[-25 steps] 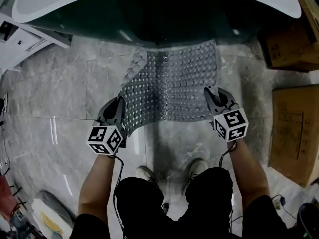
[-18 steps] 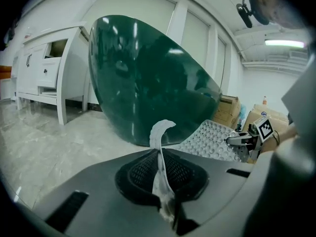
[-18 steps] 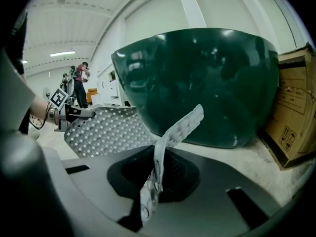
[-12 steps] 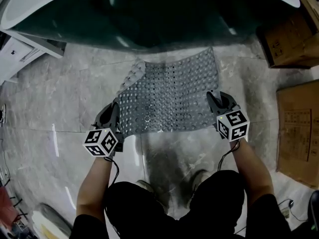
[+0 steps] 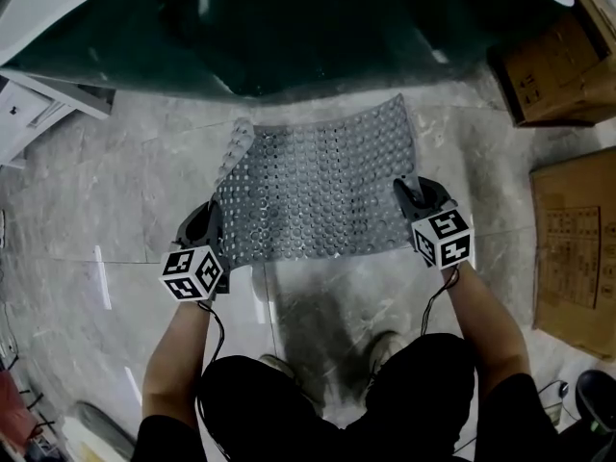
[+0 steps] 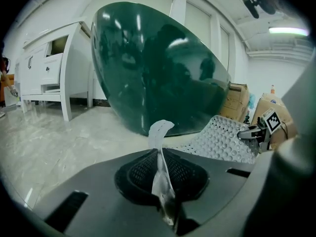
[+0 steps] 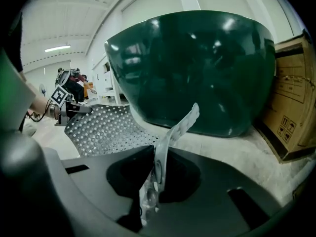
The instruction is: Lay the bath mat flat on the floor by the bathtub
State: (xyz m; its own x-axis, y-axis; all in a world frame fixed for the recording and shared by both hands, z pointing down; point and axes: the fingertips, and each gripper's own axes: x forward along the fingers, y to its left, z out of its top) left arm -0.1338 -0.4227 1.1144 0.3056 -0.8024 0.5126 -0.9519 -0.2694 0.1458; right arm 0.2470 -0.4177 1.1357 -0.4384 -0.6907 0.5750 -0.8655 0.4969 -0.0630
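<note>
Lowered bath mat (image 5: 318, 186) now nearly lies on the floor (image 5: 115, 191) at the bathtub (image 5: 289, 27).
Left gripper (image 5: 210, 222) clamps one near corner; right gripper (image 5: 409, 193), jaws just easing apart, pinches the other.

1. Head view: soft, even overhead light, rather dim. The floor (image 5: 115, 181) carries a pale glare streak at left and a broad shadow (image 5: 322, 301) below the mat (image 5: 318, 186). Straight lines bow toward the edges.
2. Left gripper view: fisheye, corners black. A strip lamp (image 6: 289, 31) burns out at upper right, and the tub (image 6: 158, 68) mirrors bright patches. The mat edge nearest the lens is soft.
3. Right gripper view: the same dark vignette. A second lamp (image 7: 58, 48) glows far left, highlights dot the tub, and the left margin shows a green tint.
</note>
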